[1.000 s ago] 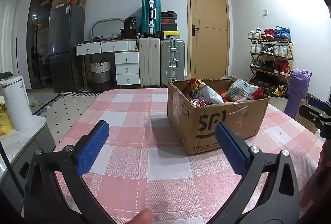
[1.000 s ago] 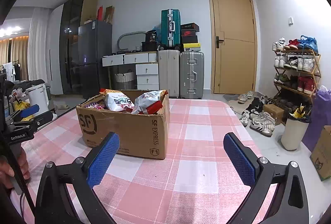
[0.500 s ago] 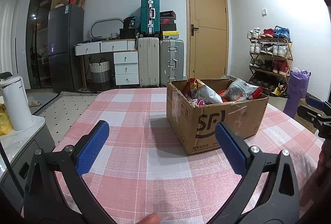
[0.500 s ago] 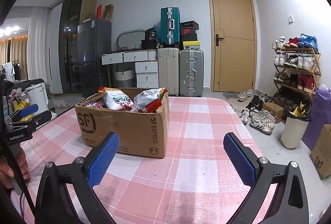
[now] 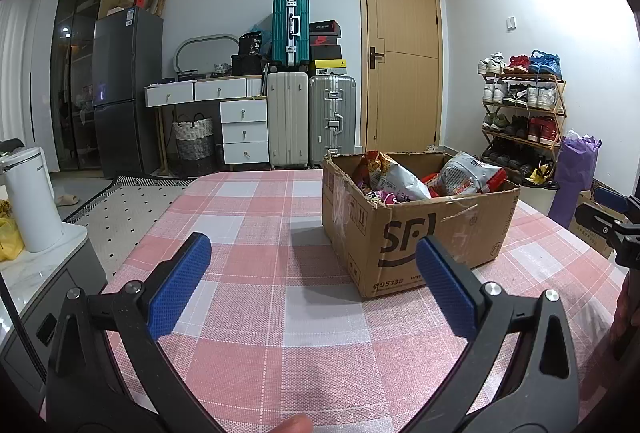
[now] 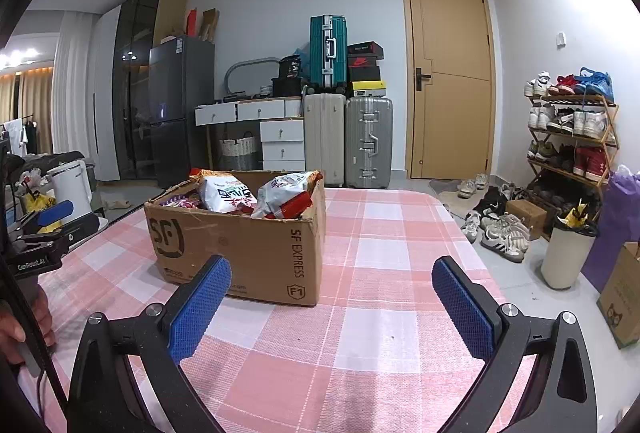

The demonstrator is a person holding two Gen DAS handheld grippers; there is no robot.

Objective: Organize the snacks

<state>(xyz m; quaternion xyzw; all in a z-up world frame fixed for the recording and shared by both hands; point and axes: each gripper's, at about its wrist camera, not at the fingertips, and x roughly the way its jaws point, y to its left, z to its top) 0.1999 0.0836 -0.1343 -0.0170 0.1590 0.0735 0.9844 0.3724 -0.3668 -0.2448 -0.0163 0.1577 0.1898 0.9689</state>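
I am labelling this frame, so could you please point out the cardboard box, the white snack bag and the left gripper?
cardboard box (image 5: 440,233), left wrist view, printed front wall.
white snack bag (image 5: 468,175), left wrist view, bag's face.
left gripper (image 5: 310,285), left wrist view, midway between fingertips.

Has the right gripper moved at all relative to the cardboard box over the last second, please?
Yes, slightly. In the right wrist view the cardboard box now sits a little lower and nearer against the door, so the right gripper has edged up and forward.
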